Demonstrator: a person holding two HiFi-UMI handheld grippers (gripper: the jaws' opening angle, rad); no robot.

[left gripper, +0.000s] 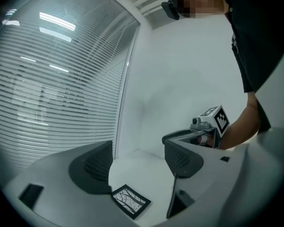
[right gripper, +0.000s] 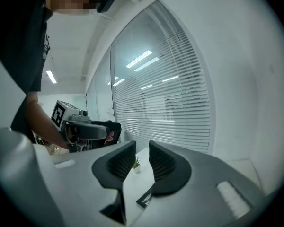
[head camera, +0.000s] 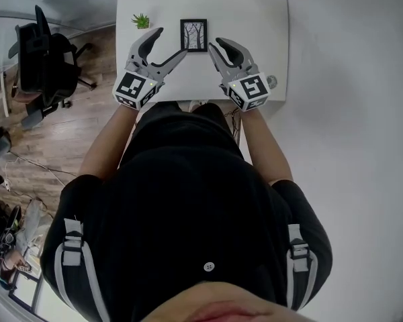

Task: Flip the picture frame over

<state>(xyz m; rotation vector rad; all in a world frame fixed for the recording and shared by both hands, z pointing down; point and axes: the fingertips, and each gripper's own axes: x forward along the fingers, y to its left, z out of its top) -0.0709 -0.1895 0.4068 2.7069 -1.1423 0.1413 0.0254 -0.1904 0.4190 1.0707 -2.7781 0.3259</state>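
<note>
Head view: the picture frame (head camera: 193, 35) lies flat, picture side up, on the white counter (head camera: 255, 19), between the two grippers and touching neither. The left gripper (head camera: 171, 41) has its fingers (left gripper: 92, 167) wide apart and empty. The right gripper (head camera: 215, 44) has its fingers (right gripper: 165, 167) narrowly parted, with nothing between them. A small potted plant (head camera: 141, 21) stands to the left of the frame.

We note left gripper (head camera: 171, 42), right gripper (head camera: 215, 43): matt grey plastic, dark ribbed pads (right gripper: 121, 163). Between claws, picture frame (head camera: 193, 35): matt black border. Beneath claws, table (head camera: 255, 19): smooth matt white. Left of left claw, floor (head camera: 67, 133): wood-look planks.
</note>
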